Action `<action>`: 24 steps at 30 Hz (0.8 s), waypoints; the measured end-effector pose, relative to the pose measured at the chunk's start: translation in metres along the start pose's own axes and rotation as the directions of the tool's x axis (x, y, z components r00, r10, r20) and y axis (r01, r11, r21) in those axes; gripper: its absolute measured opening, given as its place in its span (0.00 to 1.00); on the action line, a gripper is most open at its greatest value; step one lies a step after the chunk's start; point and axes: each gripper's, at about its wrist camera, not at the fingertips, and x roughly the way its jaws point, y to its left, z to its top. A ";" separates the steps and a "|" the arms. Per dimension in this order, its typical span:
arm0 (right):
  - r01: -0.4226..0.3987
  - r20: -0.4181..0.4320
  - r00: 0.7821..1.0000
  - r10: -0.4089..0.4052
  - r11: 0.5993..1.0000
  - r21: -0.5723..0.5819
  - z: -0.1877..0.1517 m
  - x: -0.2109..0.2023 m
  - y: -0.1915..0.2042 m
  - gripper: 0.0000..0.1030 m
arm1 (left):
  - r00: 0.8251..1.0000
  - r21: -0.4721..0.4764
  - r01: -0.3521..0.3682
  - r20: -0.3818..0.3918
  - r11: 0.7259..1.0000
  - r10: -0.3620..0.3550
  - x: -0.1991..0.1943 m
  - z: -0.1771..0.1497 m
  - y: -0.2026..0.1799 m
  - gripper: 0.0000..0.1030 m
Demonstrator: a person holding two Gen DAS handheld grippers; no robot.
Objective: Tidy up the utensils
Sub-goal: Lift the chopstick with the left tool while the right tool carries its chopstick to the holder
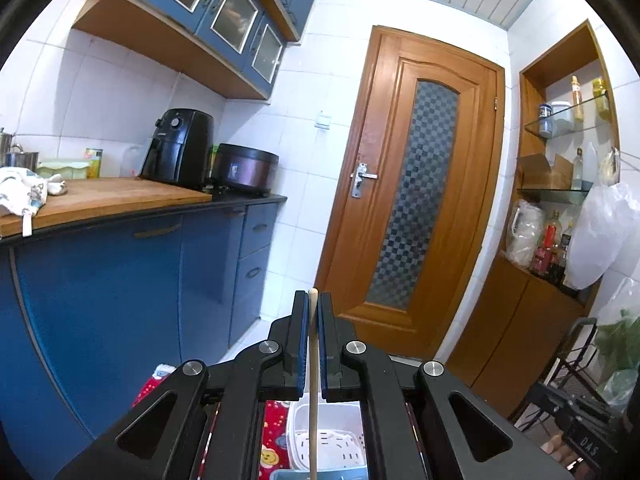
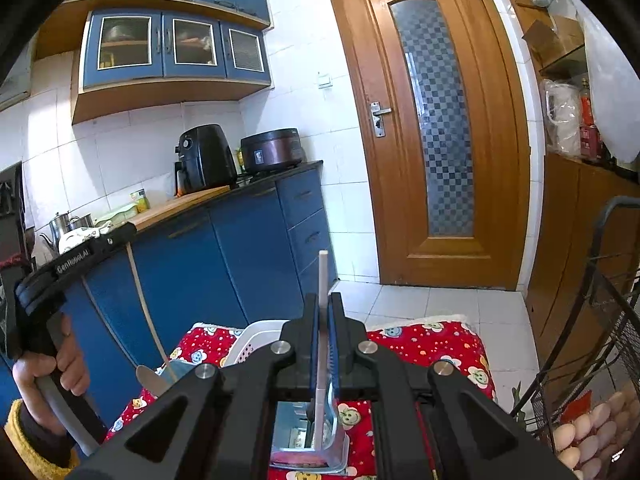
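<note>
Kitchen, wood-framed door (image 1: 412,184) with checkered glass panel, filling the wall from 12 to 3 o'clock in the left wrist view. Blue base cabinets (image 1: 132,280) under a dark counter, running from 9 toward centre; blue glazed wall cabinets (image 1: 224,12) above at 11 o'clock. Wooden recess with glass shelves (image 1: 568,152) at 3 o'clock, holding bottles and jars, a white plastic bag (image 1: 596,236) hanging before it. Black air fryer (image 1: 180,148) and dark round cooker (image 1: 246,168) side by side on the counter at 10 o'clock. Red cloth with smiling-face print (image 2: 424,344) spread low at 6 o'clock, under both tools. White perforated plastic basket (image 1: 324,440) on the cloth, directly below the left gripper (image 1: 313,308). Clear lidded container (image 2: 308,432) on the cloth, below the right gripper (image 2: 324,308). Wire rack with eggs (image 2: 592,420) at 4 o'clock in the right wrist view. Left gripper: jaws together, clamped on a long wooden-handled spoon (image 1: 313,380), handle end protruding just past the fingertips, shaft hanging down over the basket; its metal bowl shows at 8 o'clock in the right wrist view, near the basket's edge. Right gripper: jaws together, clamped on a pale flat-handled utensil (image 2: 322,280), upright, top rising above the fingertips, lower end hanging over the container. A hand (image 2: 48,364) with yellow cuff grips the left tool's handle at 8 o'clock.
</note>
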 end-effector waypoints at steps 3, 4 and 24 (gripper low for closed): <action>-0.003 -0.001 1.000 0.003 1.000 0.007 0.003 0.002 -0.001 0.06 | 1.000 0.005 0.004 -0.020 1.000 -0.004 0.005 -0.008 -0.003 0.04; -0.004 0.003 1.000 0.004 1.000 0.008 0.005 0.003 -0.001 0.06 | 1.000 0.007 0.004 -0.026 1.000 -0.004 0.008 -0.010 -0.004 0.04; -0.019 -0.176 0.984 0.023 0.999 0.028 -0.043 0.045 -0.007 0.07 | 0.984 0.024 0.002 -0.177 1.000 0.002 0.035 -0.069 -0.004 0.04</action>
